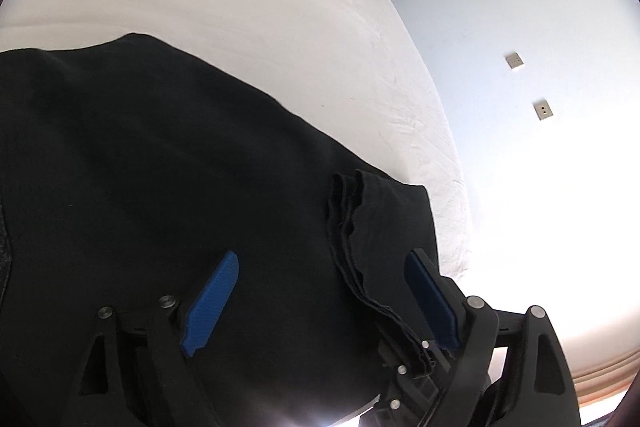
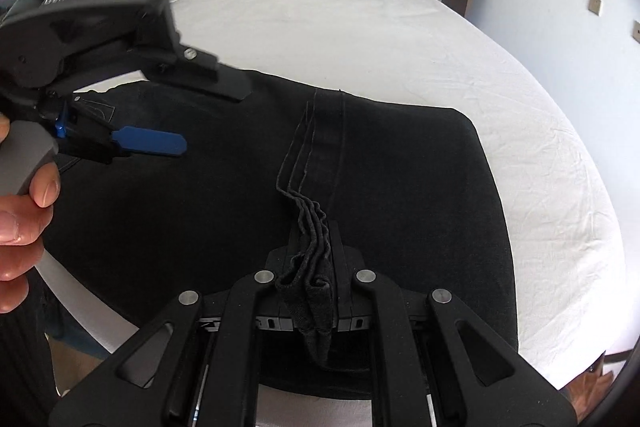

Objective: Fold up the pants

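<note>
Black pants (image 2: 400, 167): spread across the white bed sheet (image 2: 360, 35), already doubled over so that several layered edges (image 2: 304, 211) stack together and run straight ahead of the right tool toward the far side of the fabric. Right gripper (image 2: 316, 267): jaws drawn narrow, pinched on that bundle of edges, which bunches up between the pads and hangs back toward the camera. Left gripper (image 1: 320, 301): jaws spread wide, the blue pads (image 1: 212, 303) standing well apart with nothing clamped; in its own view the same stacked edges pass near its right-hand pad, dark cloth lying below and between the fingers, contact not determinable. In the right view this tool sits up and to the left of the held bundle, above the cloth, with a person's hand (image 2: 20, 211) on its grey handle. Progress, as judged: at least one fold looks complete, given the multiple layers; the bundle is not yet laid flat, and a final fold or smoothing probably remains. Not verifiable: the waistband and leg ends, since the garment runs out of both views at the left and near edges; the exact layer count; the right tool's pads, covered by cloth; the bright washed-out area right of the left tool.
</note>
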Demonstrator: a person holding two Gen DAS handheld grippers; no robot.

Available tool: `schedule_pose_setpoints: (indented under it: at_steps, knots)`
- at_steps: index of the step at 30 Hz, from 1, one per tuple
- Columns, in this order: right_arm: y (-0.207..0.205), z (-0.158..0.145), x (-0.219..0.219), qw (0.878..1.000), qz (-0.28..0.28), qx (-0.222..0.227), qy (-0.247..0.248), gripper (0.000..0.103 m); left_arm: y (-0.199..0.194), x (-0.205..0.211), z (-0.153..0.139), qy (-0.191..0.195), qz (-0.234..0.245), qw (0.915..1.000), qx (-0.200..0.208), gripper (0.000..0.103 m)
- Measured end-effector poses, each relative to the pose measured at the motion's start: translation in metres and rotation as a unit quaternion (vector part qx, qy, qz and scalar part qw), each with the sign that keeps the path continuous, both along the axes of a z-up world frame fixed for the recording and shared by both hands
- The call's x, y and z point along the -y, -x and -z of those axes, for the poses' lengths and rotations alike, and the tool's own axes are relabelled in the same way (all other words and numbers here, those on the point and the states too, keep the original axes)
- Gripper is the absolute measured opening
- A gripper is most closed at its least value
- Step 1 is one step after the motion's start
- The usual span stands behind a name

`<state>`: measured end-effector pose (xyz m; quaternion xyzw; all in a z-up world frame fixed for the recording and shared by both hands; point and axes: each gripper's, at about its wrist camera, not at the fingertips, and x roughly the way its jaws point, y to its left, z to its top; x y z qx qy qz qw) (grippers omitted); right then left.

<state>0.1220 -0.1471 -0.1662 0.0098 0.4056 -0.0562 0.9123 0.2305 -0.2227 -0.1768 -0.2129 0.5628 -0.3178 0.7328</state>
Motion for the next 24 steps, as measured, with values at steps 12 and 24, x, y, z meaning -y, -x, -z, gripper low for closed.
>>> schedule_pose_setpoints:
  at_steps: [12, 24]
  knots:
    - [0.031, -0.034, -0.014, 0.999, -0.014, 0.037, 0.028, 0.009, -0.012, 0.055, 0.005, 0.015, 0.065, 0.9961, -0.059, 0.088]
    - [0.033, -0.046, -0.036, 0.997, -0.042, 0.034, 0.053, 0.009, -0.014, 0.052, -0.006, -0.032, 0.095, 0.9949, -0.012, 0.008]
